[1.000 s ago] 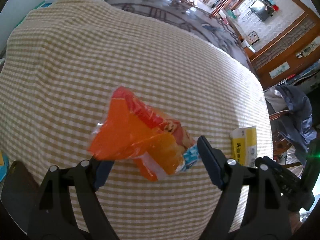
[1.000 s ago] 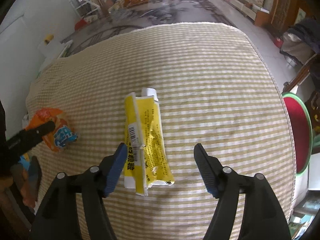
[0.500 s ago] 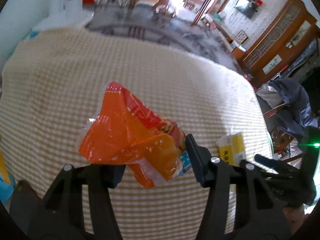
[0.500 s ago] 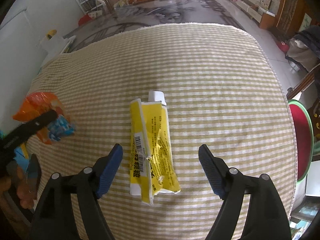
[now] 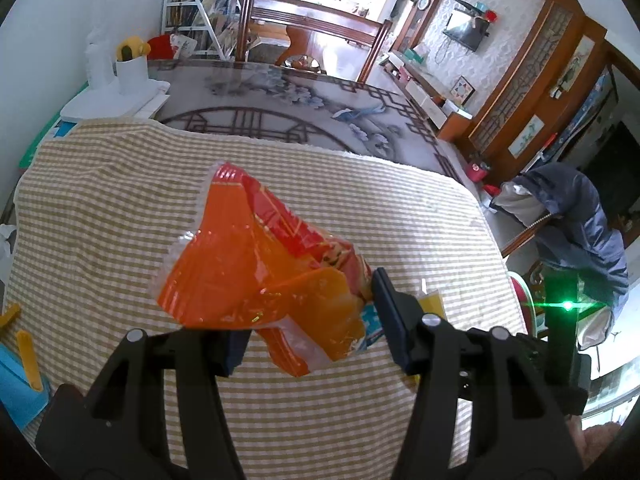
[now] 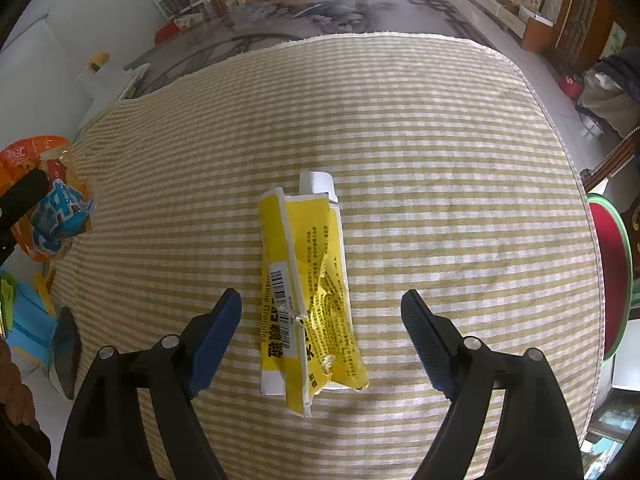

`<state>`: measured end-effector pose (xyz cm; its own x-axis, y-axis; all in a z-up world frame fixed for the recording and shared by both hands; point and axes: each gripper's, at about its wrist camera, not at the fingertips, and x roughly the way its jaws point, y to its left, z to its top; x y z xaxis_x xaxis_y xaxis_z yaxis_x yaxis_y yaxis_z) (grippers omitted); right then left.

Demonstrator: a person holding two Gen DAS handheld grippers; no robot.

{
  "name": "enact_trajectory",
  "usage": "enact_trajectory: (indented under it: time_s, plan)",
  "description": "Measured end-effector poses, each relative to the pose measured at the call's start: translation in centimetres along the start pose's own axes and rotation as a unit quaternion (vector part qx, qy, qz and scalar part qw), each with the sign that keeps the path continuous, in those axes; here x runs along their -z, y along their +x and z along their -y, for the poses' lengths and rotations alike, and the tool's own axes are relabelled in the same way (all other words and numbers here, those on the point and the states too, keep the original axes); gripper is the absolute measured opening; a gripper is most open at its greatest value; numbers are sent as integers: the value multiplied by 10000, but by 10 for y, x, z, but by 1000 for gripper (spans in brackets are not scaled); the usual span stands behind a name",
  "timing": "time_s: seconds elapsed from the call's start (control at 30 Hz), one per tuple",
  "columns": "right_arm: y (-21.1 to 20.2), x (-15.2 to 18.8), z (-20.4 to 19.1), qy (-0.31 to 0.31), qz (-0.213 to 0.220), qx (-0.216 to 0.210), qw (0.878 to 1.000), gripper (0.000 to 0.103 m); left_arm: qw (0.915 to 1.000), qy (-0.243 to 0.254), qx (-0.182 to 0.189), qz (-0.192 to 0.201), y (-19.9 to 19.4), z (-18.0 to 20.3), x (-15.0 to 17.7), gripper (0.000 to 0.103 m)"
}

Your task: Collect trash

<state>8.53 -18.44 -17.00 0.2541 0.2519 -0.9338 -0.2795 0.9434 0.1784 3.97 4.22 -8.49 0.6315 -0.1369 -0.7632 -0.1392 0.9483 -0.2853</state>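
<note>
My left gripper (image 5: 308, 320) is shut on a crumpled orange snack wrapper (image 5: 256, 276) and holds it lifted above the checked tablecloth (image 5: 120, 200). The wrapper also shows at the left edge of the right wrist view (image 6: 44, 208). My right gripper (image 6: 320, 320) is open, its fingers on either side of a flattened yellow box (image 6: 308, 280) that lies on the cloth (image 6: 400, 140). The yellow box shows partly behind the left gripper's right finger (image 5: 432, 304).
A blue bin with yellow parts (image 6: 24, 320) stands off the table's left side, also in the left wrist view (image 5: 16, 372). A red stool with a green rim (image 6: 608, 264) stands at the right. A chair with a blue jacket (image 5: 580, 216) stands beyond the table's right edge.
My left gripper has closed on the orange wrapper and lifted it off the cloth. My right gripper has pulled back slightly over the yellow box, still open.
</note>
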Motion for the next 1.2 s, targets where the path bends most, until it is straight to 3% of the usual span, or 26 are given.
enact_trajectory:
  time_s: [0.5,0.6,0.67,0.73,0.77,0.97,1.2]
  plan:
    - [10,2,-8,-162,-77,112,9998,78,9999,60,-68,-46,0,2,4,54]
    - [14,4,-11,-264,-149,80,9995,69,9999,53,-77,-67,0,3,5,54]
    - [17,5,-11,-232,-239,-20,9994,49,9999,64,-82,-68,0,3,4,54]
    - [16,6,-10,-210,-238,-50,9995,45,9999,73,-81,-56,0,4,4,54]
    - [15,6,-10,-214,-238,-38,9995,35,9999,79,-83,-51,-1,5,4,54]
    - [-4,6,1,-11,4,-215,9998,34,9999,77,-101,-21,-1,4,2,54]
    - [-42,2,21,346,600,-318,9971,34,9999,96,-103,-34,0,5,2,55]
